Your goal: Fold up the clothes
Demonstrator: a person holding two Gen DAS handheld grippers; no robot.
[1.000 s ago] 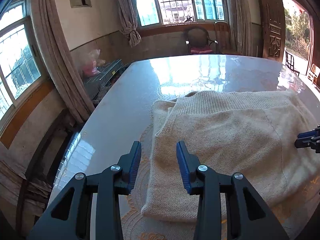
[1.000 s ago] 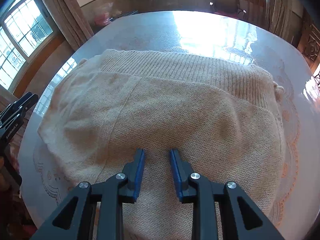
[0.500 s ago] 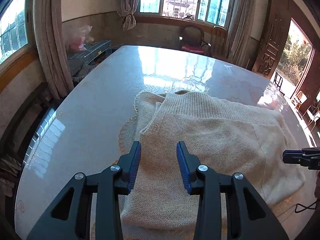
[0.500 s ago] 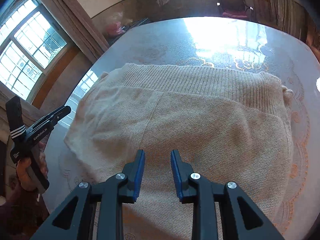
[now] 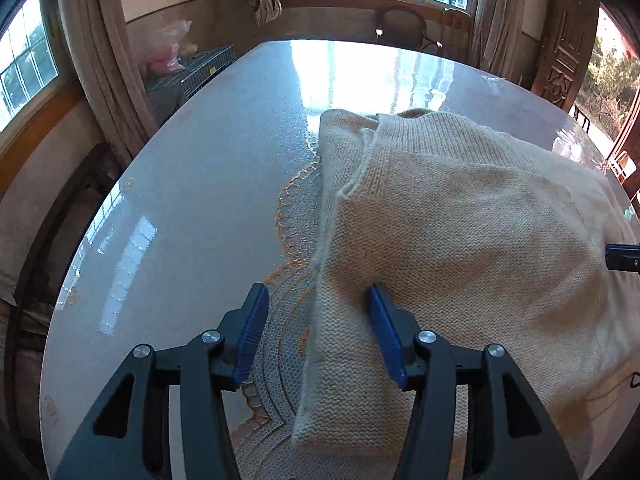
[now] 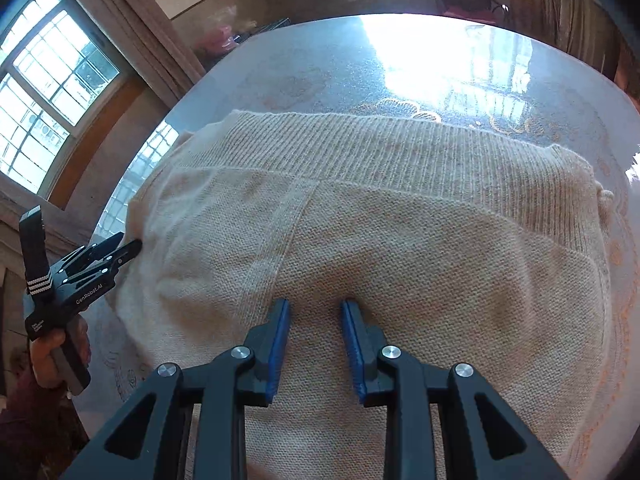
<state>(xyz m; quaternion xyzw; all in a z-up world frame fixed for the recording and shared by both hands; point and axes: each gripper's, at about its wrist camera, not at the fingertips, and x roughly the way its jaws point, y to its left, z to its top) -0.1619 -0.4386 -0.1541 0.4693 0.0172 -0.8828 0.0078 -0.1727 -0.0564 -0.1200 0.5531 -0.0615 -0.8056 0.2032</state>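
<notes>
Left wrist view: left gripper [image 5: 316, 312], fingers apart, straddles the sweater's [image 5: 460, 240] near-left edge on the tabletop [image 5: 192, 200]; right gripper [image 6: 315, 322], fingers apart, presses mid-sweater.

Left gripper [image 5: 316, 300]: jaws spread wide, blue pads facing each other, nothing held between them; its tip also shows in the right wrist view, with the person's hand [image 6: 50, 354] wrapped around its handle. Right gripper [image 6: 315, 307]: jaws parted by a narrower gap, nothing clamped between them.
</notes>
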